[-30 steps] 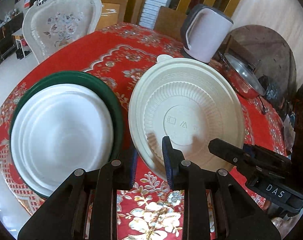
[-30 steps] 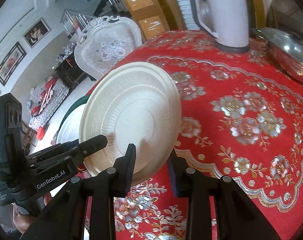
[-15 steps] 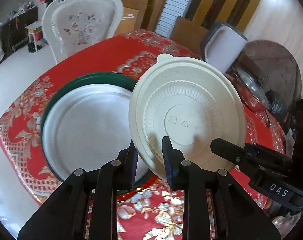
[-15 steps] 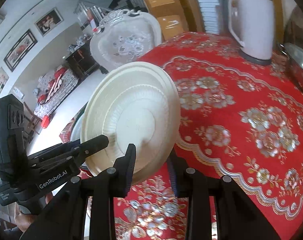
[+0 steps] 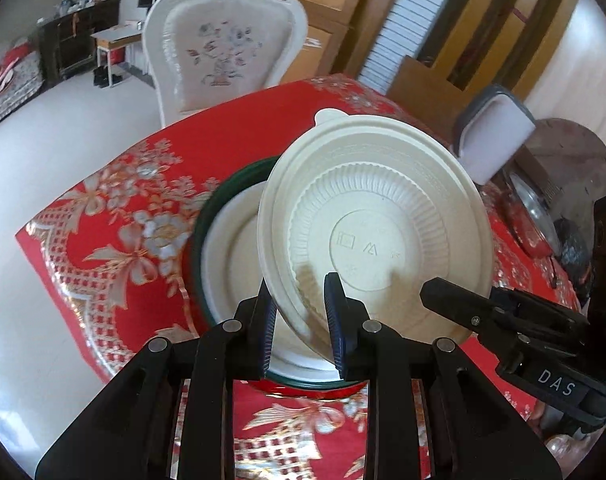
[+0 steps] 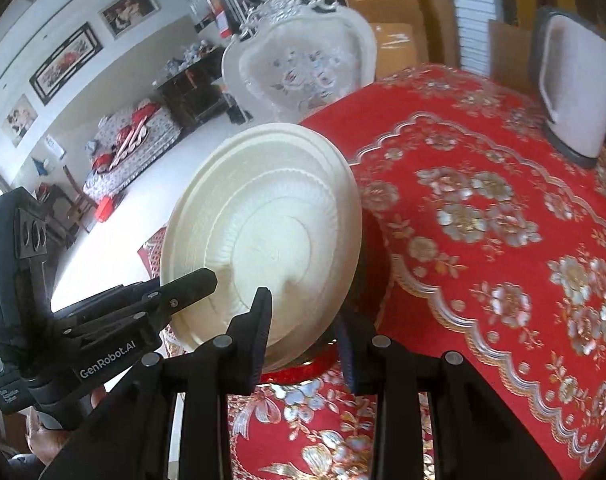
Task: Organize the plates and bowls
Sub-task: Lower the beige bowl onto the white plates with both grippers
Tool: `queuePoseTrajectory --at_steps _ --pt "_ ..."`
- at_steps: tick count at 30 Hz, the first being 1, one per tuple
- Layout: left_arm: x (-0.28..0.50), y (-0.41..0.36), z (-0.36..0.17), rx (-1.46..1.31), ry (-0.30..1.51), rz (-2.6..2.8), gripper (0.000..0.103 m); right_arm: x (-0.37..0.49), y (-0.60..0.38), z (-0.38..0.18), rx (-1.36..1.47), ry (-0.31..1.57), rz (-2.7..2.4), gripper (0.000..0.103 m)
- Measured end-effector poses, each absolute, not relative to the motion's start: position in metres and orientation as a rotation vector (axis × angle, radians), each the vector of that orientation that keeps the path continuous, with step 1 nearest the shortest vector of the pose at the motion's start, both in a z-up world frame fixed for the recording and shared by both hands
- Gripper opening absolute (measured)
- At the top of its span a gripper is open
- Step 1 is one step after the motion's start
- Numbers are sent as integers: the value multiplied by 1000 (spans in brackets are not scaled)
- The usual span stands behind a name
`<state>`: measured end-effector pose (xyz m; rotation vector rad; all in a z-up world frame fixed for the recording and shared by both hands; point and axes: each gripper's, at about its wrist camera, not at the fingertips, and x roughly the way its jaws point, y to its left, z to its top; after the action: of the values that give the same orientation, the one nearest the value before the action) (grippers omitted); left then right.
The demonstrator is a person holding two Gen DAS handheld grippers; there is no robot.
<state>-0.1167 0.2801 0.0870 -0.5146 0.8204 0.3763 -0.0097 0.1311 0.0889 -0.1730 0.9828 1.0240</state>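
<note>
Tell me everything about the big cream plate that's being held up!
The cream plate is round, looks like thin moulded plastic, with a ribbed ring, a flat centre bearing small raised marks, and a little tab on its top edge. It is tilted up, lifted above the red tablecloth, partly covering a white plate in a green dish. The left tool and the right tool both pinch its lower rim.

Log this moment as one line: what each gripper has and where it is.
left gripper: shut on cream bowl rim | right gripper: shut on same rim | bowl: tilted, above white plate on green plate | not yet set down
</note>
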Motion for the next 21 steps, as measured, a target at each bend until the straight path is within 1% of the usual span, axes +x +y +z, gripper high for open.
queuePoseTrajectory --at_steps 9,10,11,13,21 --pt "-122 296 72 -547 840 389 23 -12 149 76 -194 1021 1030 32" --pt "-122 296 72 -546 841 386 23 -13 150 77 -190 1021 1032 34" --pt "-122 295 73 -544 842 385 23 -13 150 77 -183 1028 1038 39" --pt "-122 294 74 -533 844 385 23 -15 151 77 -177 1035 1037 44" --pt "-121 291 76 -501 841 408 23 -12 141 84 -159 1011 999 46"
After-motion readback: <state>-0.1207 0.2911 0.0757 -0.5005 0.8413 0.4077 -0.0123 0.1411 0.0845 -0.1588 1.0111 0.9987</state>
